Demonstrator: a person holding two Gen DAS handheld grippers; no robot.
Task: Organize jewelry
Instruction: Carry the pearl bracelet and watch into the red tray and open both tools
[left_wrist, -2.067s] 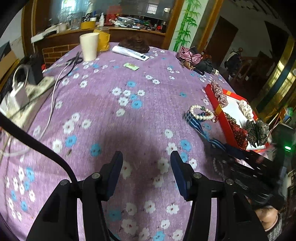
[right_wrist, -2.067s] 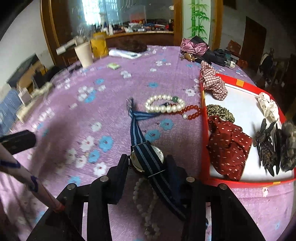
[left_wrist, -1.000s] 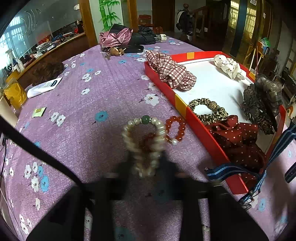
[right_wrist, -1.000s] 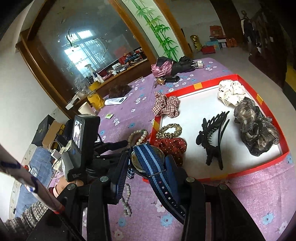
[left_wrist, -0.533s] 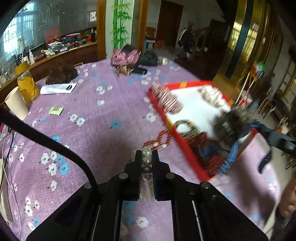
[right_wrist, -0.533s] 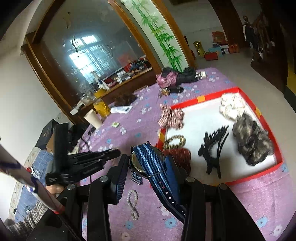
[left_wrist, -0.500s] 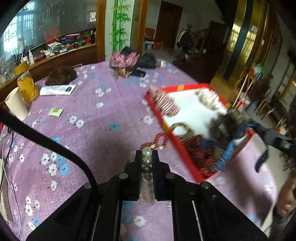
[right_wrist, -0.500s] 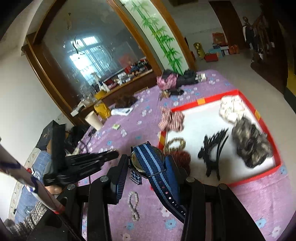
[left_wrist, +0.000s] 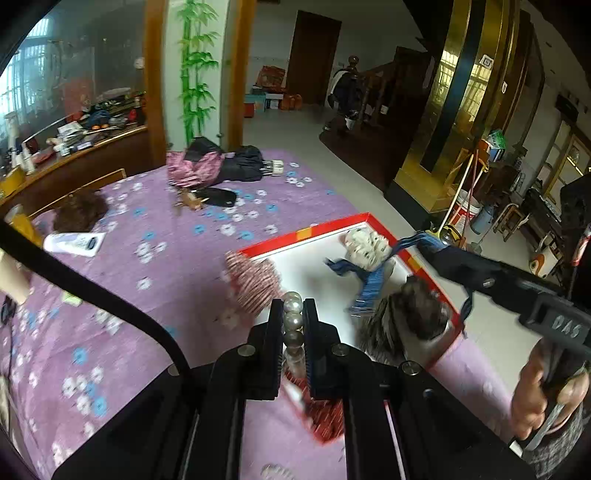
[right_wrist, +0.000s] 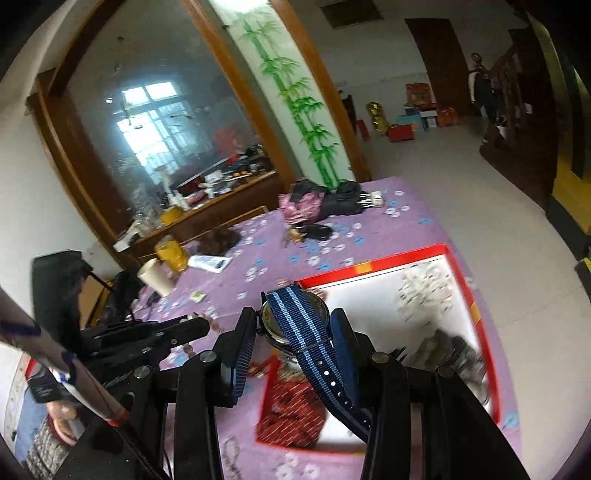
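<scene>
Purple floral tablecloth (left_wrist: 155, 254) covers the table. Left gripper (left_wrist: 293, 325) is clamped on a pearl bracelet (left_wrist: 293, 321), raised over the near edge of the red tray (left_wrist: 306, 233). Right gripper (right_wrist: 293, 332) pinches a blue-striped watch (right_wrist: 295, 319), raised above the tray (right_wrist: 373, 264). Farther off lies a folded umbrella (left_wrist: 240, 168).

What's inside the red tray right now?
The red tray holds a white patterned scrunchie, a dark gauzy one and a red dotted one. The right gripper and its striped-strap watch cover the middle; motion blur hides the rest.
</scene>
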